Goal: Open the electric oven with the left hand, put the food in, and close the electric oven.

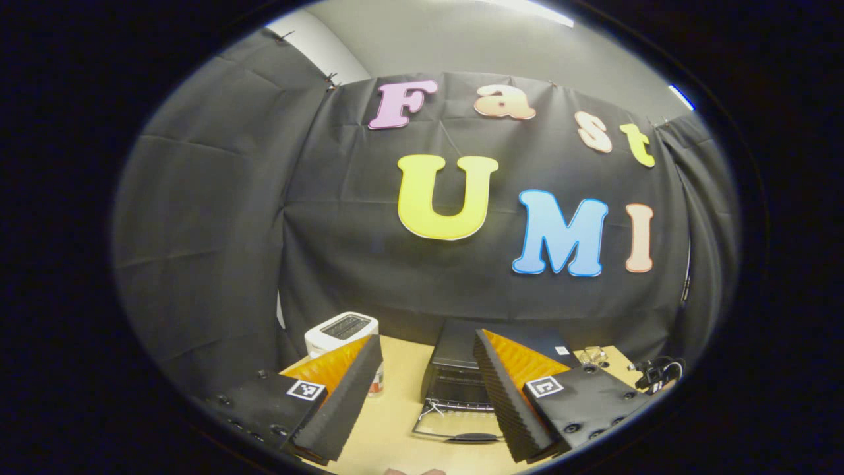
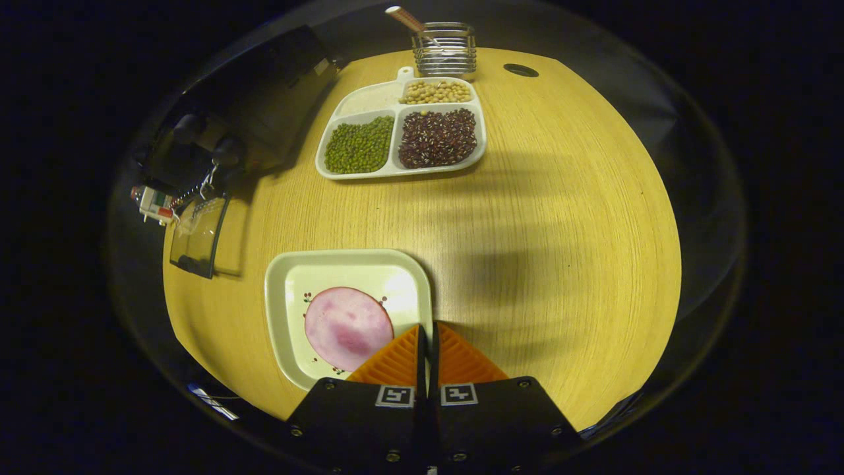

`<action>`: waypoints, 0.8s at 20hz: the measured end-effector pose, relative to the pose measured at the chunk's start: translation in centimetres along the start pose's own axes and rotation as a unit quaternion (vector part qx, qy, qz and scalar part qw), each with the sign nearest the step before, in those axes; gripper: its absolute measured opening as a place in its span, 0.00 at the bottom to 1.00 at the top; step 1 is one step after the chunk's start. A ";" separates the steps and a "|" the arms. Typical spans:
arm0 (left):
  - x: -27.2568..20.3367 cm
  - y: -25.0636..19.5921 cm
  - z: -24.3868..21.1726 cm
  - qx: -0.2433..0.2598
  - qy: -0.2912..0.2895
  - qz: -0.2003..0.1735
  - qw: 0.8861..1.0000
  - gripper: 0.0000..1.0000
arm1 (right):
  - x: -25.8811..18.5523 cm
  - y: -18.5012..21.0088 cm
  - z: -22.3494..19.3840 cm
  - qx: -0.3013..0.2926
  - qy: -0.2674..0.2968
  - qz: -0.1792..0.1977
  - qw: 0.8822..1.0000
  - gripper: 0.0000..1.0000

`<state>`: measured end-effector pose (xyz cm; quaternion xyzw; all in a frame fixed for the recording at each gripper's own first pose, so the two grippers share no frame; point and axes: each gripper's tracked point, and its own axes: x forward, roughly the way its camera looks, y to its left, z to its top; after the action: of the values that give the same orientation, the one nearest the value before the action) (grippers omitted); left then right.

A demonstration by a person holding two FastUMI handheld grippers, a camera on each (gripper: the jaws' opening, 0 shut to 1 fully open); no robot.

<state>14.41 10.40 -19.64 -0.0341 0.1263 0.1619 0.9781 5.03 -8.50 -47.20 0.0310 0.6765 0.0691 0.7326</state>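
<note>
Left tongs (image 1: 427, 369): spread wide, above bench (image 1: 395, 409).
Right tongs (image 2: 427, 343): pressed together, at plate's (image 2: 290, 277) edge.
Oven (image 1: 455, 376): door (image 1: 455, 429) lay open.
Ham slice (image 2: 346, 326): rested on plate.

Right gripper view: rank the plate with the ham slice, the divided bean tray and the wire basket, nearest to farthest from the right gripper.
1. Plate with the ham slice: at the right gripper, its rim between the closed fingers.
2. Divided bean tray: mid-table, ahead.
3. Wire basket: far edge, behind the tray.
</note>
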 end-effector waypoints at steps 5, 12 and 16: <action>-0.2 0.1 0.2 0.000 0.003 0.004 1.000 0.92 | -0.3 0.9 -0.7 0.059 -0.045 0.083 0.994 0.00; 0.3 -0.8 0.7 0.013 -0.001 -0.017 1.000 0.98 | -0.2 2.3 -1.6 0.198 -0.062 0.196 0.958 0.01; 0.6 -1.2 1.0 0.014 -0.004 -0.027 1.000 0.95 | -0.4 3.0 -1.7 0.237 -0.072 0.243 0.938 0.01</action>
<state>15.60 9.58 -18.85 -0.0231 0.1233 0.1336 0.9831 3.17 -5.69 -46.51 0.3723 0.5904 0.0798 0.7116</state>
